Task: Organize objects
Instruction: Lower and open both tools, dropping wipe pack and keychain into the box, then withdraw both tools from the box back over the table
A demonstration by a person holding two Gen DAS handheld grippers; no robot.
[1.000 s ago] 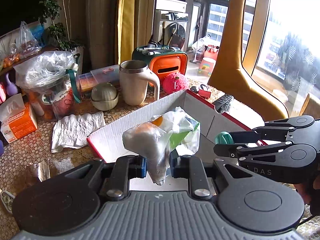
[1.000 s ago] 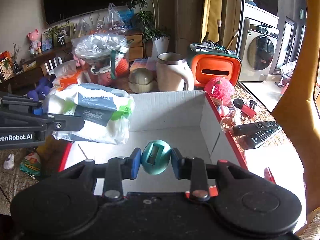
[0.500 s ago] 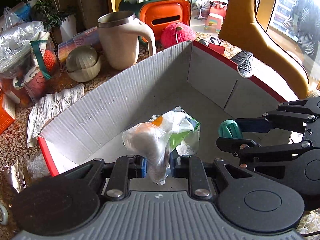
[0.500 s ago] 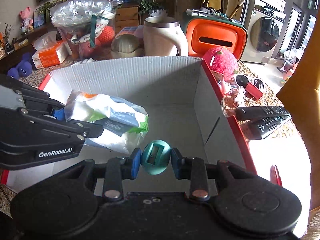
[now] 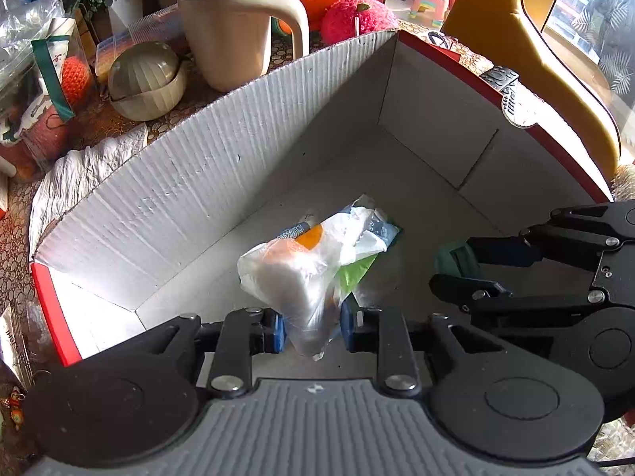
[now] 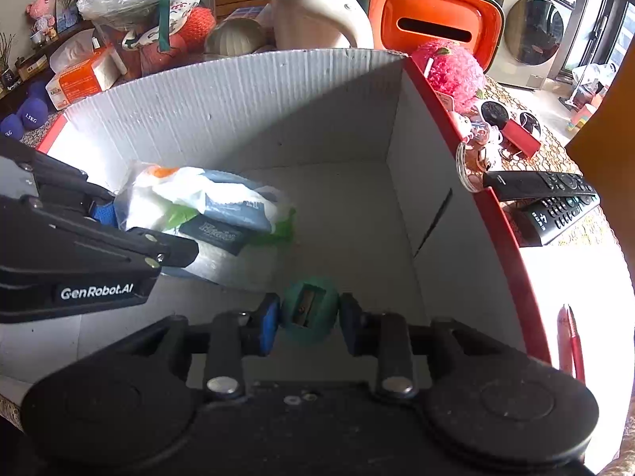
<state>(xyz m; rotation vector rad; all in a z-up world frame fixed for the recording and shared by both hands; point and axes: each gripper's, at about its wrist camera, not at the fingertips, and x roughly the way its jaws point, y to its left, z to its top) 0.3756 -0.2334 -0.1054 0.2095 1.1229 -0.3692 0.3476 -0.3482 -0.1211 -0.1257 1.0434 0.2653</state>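
While left jaws ease open around the tissue bag (image 5: 301,273), right jaws clamp the green sharpener (image 6: 309,309); box walls (image 6: 246,95) surround both.

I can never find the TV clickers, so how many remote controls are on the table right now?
2. Both lie side by side on the table just outside the box's red right wall: the upper remote and the lower remote. More may be hidden among the clutter.
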